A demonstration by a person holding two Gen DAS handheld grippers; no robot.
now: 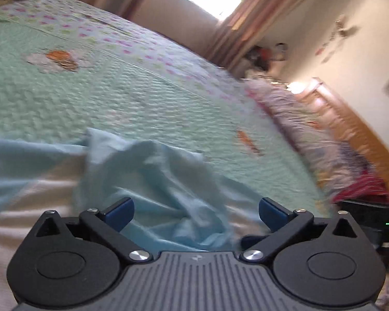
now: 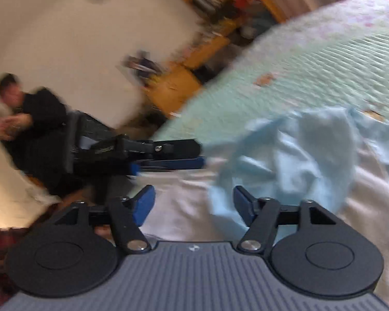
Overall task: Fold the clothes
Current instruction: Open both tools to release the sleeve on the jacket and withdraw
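Your left gripper (image 1: 195, 213) hangs over the bed with its blue fingers (image 1: 119, 213) spread wide apart; nothing sits between the pads. Just beyond and below them lies the light blue garment (image 1: 153, 181), rumpled into soft ridges. It rests partly on a white cloth (image 1: 31, 207) and partly on the pale green quilted bedspread (image 1: 116, 90), which carries an orange-and-white flower patch (image 1: 55, 61) and a dotted border. A striped pink pillow (image 1: 306, 129) lies along the far edge by the wooden headboard (image 1: 360, 129).

Your right gripper (image 2: 193, 203) also has its fingers (image 2: 142, 206) apart, gripping nothing. The right-hand finger sits right against the near edge of the blue garment (image 2: 293, 155) in this view; whether it touches the fabric you cannot tell through the blur. The white cloth (image 2: 181, 197) shows between the fingers. The left gripper (image 2: 168, 153) appears from the side beyond it, low over the bed's edge. Past the bed, a person in dark clothing (image 2: 39, 119) sits by the white wall, and wooden furniture (image 2: 173, 85) stands further back.
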